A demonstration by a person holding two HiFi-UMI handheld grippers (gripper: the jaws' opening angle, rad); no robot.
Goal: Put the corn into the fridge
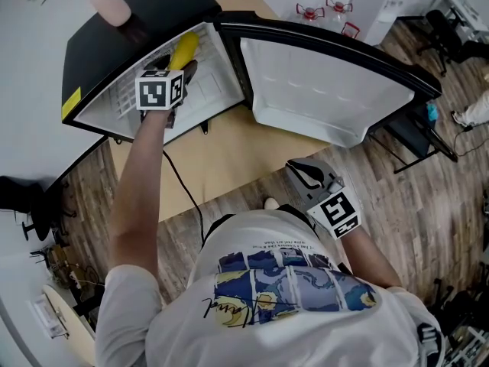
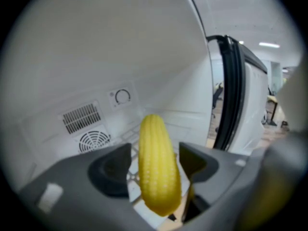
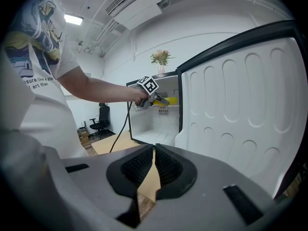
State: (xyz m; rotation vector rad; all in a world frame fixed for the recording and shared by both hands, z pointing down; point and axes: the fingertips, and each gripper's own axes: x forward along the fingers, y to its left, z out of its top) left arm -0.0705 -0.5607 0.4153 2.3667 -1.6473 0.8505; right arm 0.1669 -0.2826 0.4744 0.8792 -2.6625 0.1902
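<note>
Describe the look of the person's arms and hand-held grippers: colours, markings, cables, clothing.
The left hand-held gripper and right hand-held gripper each have a grey body and a white cube with black square markers. The right one's pads are black and ribbed. A black cable trails from the left one. The person wears a white short-sleeved T-shirt with a blue-and-yellow print.

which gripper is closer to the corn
Left. The left gripper is inside the fridge with the corn between its open jaws. The right gripper is back near the person's body, outside the open door, jaws together.
</note>
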